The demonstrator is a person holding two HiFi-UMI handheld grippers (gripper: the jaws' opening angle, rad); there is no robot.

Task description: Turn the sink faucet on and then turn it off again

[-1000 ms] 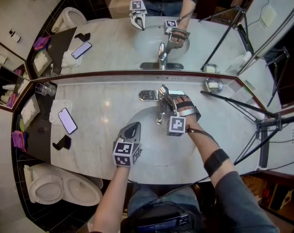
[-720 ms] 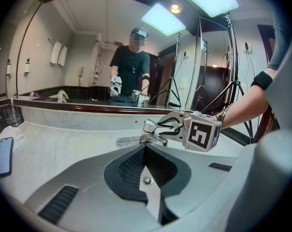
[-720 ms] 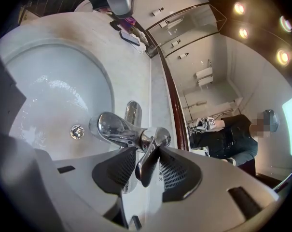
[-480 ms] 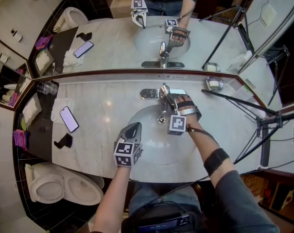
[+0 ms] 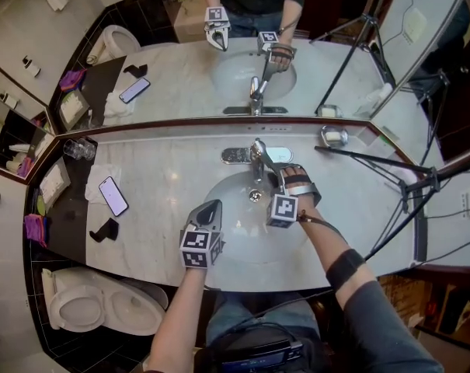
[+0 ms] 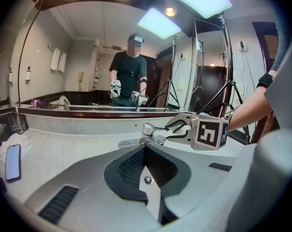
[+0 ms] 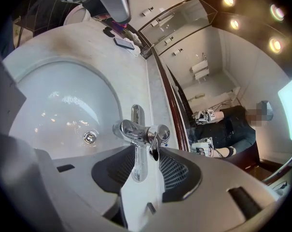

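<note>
At the back rim of the basin [image 5: 242,239], mid-counter [image 5: 165,169] and just below the mirror [image 5: 180,68], the faucet [image 5: 257,154] is mounted. Its lever [image 5: 269,169] is angled out over the basin toward the R gripper [image 5: 273,179]. The drain [image 5: 254,196] is seen below the faucet.

The R gripper is held by the person's right hand [image 5: 298,185], w/ its marker cube nearest the body. In the R gripper view the jaws are seen apart, w/ the lever [image 7: 138,161] running down the gap btw them. They have just been opening, and the pads are not seen pressing on the chrome. From the L gripper view the R gripper [image 6: 171,129] is seen turned on its side, w/ one jaw above and one below the lever's end. The faucet [image 6: 149,129] is seen there in front of the mirror's edge.

The L gripper [image 5: 212,206] is held over the near-left part of the basin, apart from the faucet, tips pointed toward it. Its jaws are seen brought together at the tips [image 6: 145,149], w/ nothing btw them.

On the counter's left a phone [image 5: 113,196] is laid partly on a white cloth [image 5: 93,179]. A glass [image 5: 79,148] is set by the mirror and a black item [image 5: 102,228] near the front edge. On the right a soap dish [image 5: 333,137] is placed, and tripod legs [image 5: 374,165] are stood across the counter. A toilet [image 5: 95,305] is seen lower left.
</note>
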